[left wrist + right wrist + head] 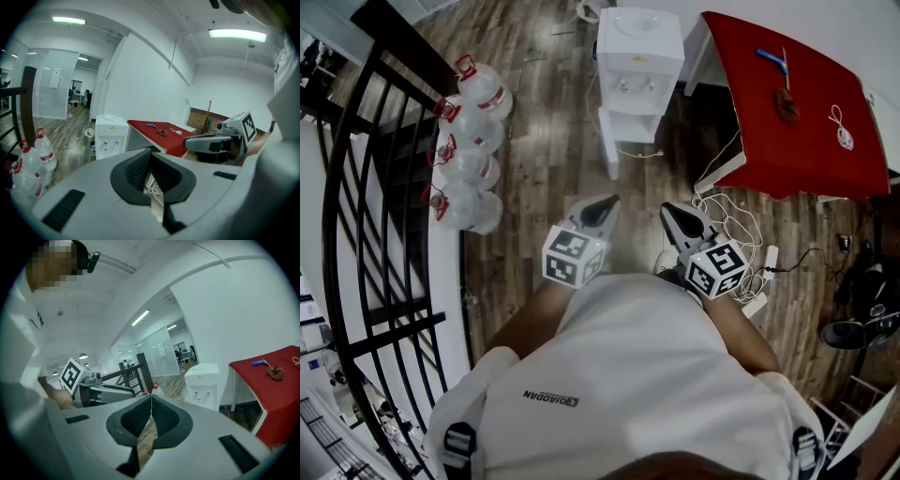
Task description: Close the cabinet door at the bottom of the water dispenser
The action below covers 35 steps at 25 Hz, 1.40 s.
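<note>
Ribbed left claw, right claw clenched, empty; boxy white water dispenser beyond.

White tee, grey left gripper & right gripper w/ black fingers.

The water dispenser is white, the table red, the floor brown wood-grain.

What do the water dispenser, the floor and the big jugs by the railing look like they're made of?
The water dispenser looks like white moulded plastic, smooth and faintly glossy, with rounded corners. The floor reads as wood planks or wood-look laminate, brown streaked grain in long boards; which, I cannot tell. The jugs seem clear plastic: translucent walls, red caps.
</note>
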Available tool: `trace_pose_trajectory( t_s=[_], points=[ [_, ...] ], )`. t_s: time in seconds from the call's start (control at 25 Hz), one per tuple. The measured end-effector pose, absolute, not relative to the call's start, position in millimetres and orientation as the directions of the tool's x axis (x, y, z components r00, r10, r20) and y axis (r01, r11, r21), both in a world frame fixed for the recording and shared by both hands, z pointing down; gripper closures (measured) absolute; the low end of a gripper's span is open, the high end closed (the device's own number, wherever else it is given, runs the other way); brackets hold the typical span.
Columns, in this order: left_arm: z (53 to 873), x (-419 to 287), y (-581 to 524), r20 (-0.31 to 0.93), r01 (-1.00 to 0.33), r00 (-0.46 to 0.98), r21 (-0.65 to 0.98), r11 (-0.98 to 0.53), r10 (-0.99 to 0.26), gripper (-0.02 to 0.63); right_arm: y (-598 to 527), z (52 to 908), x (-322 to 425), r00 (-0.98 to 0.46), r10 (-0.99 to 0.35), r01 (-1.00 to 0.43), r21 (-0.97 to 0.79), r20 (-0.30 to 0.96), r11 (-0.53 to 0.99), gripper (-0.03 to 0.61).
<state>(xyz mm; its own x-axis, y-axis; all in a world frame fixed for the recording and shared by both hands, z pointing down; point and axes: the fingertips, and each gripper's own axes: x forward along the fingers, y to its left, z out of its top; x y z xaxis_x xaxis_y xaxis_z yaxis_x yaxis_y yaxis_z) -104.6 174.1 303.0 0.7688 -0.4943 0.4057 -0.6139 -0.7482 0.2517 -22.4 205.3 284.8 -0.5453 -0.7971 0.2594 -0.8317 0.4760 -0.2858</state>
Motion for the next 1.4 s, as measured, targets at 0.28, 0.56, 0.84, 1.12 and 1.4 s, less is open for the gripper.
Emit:
trace_pose_trajectory(
  t_s=[0.28, 0.56, 0.84, 1.12, 1.4],
  points=[
    [307, -48, 175, 0.411, -0.653, 0.741, 0.256, -0.713, -0.531, 0.618, 197, 285, 29, -0.604, -0.756, -0.792, -0.294, 0.252, 0.535, 0.557],
    [315, -14, 178, 0.426, -0.713, 0.689, 0.258, -0.652, -0.586, 0.618, 190, 291, 66, -0.669, -0.698, -0.741, -0.299, 0.255, 0.601, 0.557],
    [315, 9, 185, 0.449, -0.760, 0.639, 0.238, -0.605, -0.625, 0.618, 189, 292, 86, -0.730, -0.639, -0.682, -0.321, 0.243, 0.657, 0.557],
    [323, 10, 193, 0.492, -0.802, 0.581, 0.209, -0.560, -0.648, 0.618, 185, 306, 97, -0.755, -0.613, -0.651, -0.382, 0.233, 0.656, 0.557],
    [338, -11, 196, 0.538, -0.834, 0.537, 0.224, -0.504, -0.650, 0.618, 180, 319, 90, -0.765, -0.596, -0.637, -0.421, 0.242, 0.646, 0.557]
  ],
)
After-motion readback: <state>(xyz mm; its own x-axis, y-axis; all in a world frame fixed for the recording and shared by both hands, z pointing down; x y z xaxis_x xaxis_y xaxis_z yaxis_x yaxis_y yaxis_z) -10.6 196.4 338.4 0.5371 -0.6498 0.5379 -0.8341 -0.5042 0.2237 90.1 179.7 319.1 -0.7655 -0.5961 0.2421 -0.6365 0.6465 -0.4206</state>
